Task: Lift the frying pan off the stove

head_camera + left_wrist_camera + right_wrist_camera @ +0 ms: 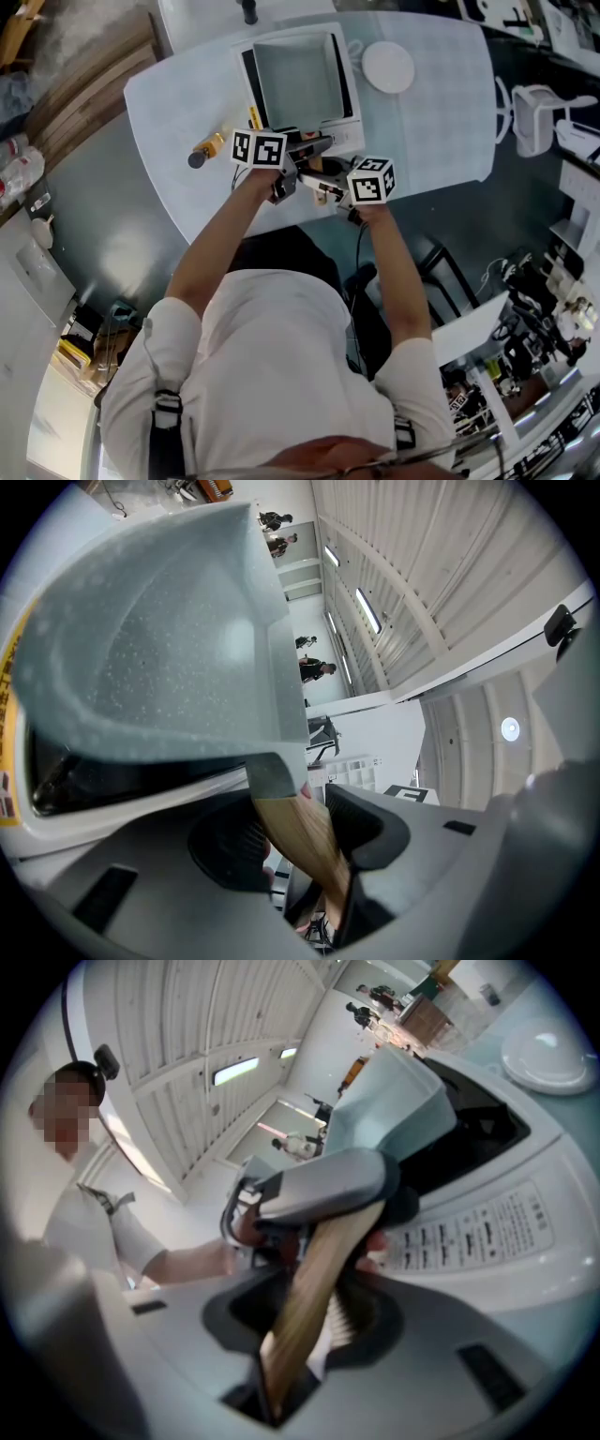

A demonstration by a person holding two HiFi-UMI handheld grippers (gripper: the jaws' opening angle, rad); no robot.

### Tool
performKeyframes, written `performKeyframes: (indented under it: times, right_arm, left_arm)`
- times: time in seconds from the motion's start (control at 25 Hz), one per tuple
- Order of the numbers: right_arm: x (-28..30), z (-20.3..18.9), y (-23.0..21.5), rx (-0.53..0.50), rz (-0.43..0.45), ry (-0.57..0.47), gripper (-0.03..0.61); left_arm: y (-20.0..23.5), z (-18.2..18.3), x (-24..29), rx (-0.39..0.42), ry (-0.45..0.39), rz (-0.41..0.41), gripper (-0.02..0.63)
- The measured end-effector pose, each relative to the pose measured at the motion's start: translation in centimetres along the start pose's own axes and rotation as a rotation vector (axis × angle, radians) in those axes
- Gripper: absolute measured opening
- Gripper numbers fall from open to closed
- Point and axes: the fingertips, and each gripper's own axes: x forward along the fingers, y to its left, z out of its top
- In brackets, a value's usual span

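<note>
Closest in, the right hand-held gripper (309, 1321) is clenched on the free end of the pale wooden handle (328, 1241). Just ahead, the left hand-held gripper (298, 841) clamps the same handle next to the pan's wall. Beyond them the square grey metal frying pan (295, 80) looks seated on the white induction stove (349, 138), which stands on the pale worktop (187, 103) near a round white plate (388, 67). Deep metal out past the grip will likely feel nose-heavy and want to tip. The smooth wood is stiff but could twist, so two holds spaced along it suit.
</note>
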Motion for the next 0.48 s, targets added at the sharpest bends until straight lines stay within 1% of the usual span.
performKeyframes:
  times: [0.32, 0.48]
  right_arm:
    - [-0.3, 0.4, 0.9, -0.01, -0.019, -0.035, 0.138]
    - [-0.4, 0.6, 2.2, -0.017, -0.023, -0.05, 0.14]
  left_arm:
    - [-1.1, -0.1, 0.0, 0.024, 0.038, -0.004, 0.201]
    - [-2.3, -0.2, -0.6, 0.037, 0.055, -0.003, 0.201]
